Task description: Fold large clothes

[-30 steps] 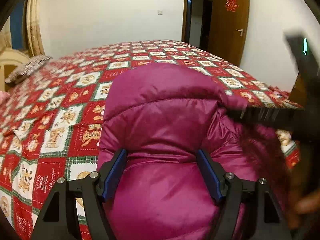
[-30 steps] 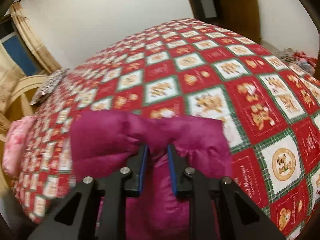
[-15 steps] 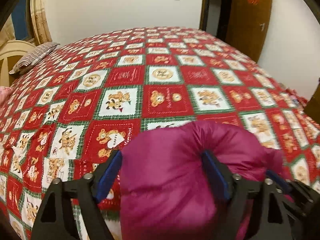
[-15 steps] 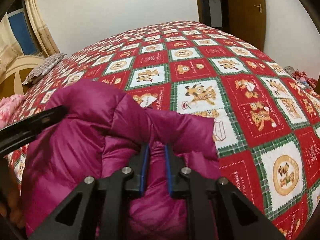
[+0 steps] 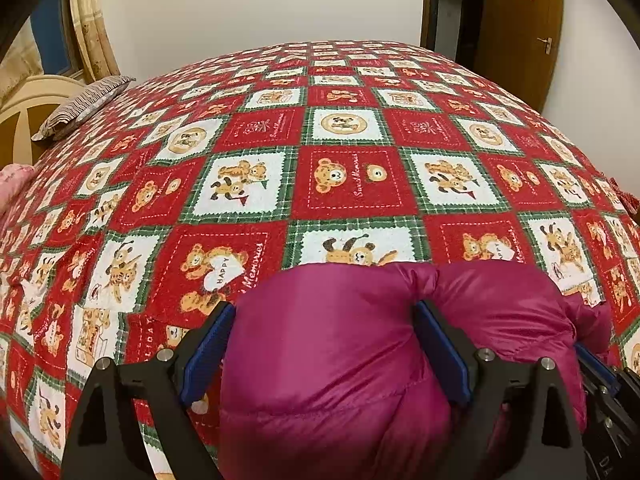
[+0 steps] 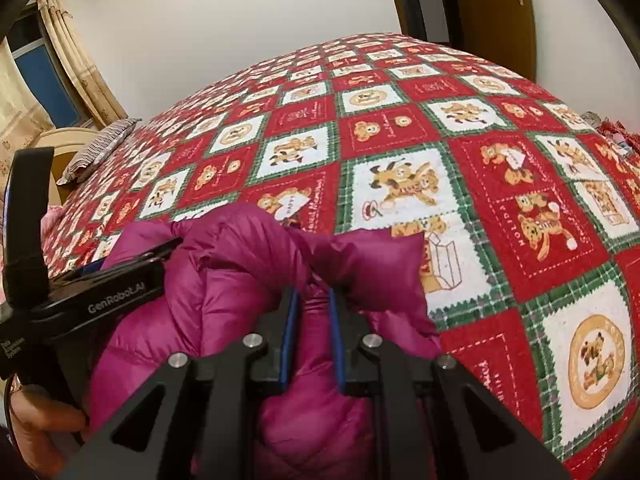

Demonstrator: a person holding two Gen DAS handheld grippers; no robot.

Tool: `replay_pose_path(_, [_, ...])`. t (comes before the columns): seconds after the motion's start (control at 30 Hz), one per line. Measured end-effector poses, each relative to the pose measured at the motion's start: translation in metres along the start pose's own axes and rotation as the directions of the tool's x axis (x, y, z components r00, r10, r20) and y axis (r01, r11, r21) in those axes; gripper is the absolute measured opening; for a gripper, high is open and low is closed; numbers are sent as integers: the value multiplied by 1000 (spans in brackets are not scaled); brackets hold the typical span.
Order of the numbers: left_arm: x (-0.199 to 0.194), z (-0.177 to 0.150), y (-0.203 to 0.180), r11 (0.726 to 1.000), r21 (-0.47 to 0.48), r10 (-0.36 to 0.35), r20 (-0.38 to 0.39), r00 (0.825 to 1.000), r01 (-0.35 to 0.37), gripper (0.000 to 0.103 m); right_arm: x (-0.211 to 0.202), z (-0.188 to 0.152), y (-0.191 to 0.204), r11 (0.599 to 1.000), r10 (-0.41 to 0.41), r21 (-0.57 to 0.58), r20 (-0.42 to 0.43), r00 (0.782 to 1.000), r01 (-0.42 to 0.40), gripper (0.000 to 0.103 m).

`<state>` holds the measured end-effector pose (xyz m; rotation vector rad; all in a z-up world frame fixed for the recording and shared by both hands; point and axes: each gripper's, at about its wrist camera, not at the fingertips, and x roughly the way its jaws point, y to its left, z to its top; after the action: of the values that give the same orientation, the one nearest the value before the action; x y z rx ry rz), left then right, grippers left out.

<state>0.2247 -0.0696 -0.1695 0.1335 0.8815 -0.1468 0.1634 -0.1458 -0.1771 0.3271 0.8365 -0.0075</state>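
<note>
A puffy magenta down jacket (image 5: 340, 360) lies bunched at the near edge of the bed. My left gripper (image 5: 324, 308) straddles a thick roll of it. Its jaws are opening; the roll bulges between the blue pads (image 5: 208, 344), and the left pad's face shows bare. My right gripper (image 6: 312, 292) is shut on a thin fold of the jacket (image 6: 240, 248), the fabric puckering around its tips. The left gripper's black body (image 6: 120, 280) sits just left of it, pressed against the jacket. A sliver of the right gripper (image 5: 600, 376) shows low right in the left wrist view.
The bed wears a red, white and green bear-patterned cover (image 5: 344, 176) stretching far ahead. A striped pillow (image 5: 80, 104) and cream headboard (image 5: 24, 116) are at the far left, a brown door (image 5: 516, 20) at the far right. A hand (image 6: 40, 428) holds the left gripper.
The jacket has come down from in front of the left camera to a low bunch on the bed. The left jaws have widened. The right gripper stays shut on its fold.
</note>
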Motion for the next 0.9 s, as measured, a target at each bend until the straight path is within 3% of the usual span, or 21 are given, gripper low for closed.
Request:
replay_pose_path(0.33, [7, 1, 6, 999, -36, -31, -15, 999, 31, 92, 7, 3, -3, 1000, 6, 6, -7, 1000, -6, 16])
replay_pose_path(0.47, [2, 2, 17, 993, -73, -101, -42, 994, 98, 91, 3, 3, -2, 1000, 1, 0, -14, 1000, -1, 16])
replay_pose_path(0.53, [-10, 2, 31, 982, -98, -167, -57, 984, 160, 91, -2, 5, -1, 1000, -2, -13, -34, 999, 1, 16])
replay_pose_path(0.6, [-30, -1, 45, 979, -101, -182, -38, 983, 178, 91, -18, 5, 0, 1000, -6, -27, -34, 999, 5, 18])
replay_pose_path(0.77, [-79, -27, 71, 987, -53, -147, 43, 988, 149, 91, -73, -2, 15, 998, 26, -66, 58, 998, -23, 24])
replay_pose_path(0.9, [-89, -48, 67, 987, -55, -146, 49, 988, 149, 91, -80, -8, 40, 990, 88, -114, 57, 994, -81, 24])
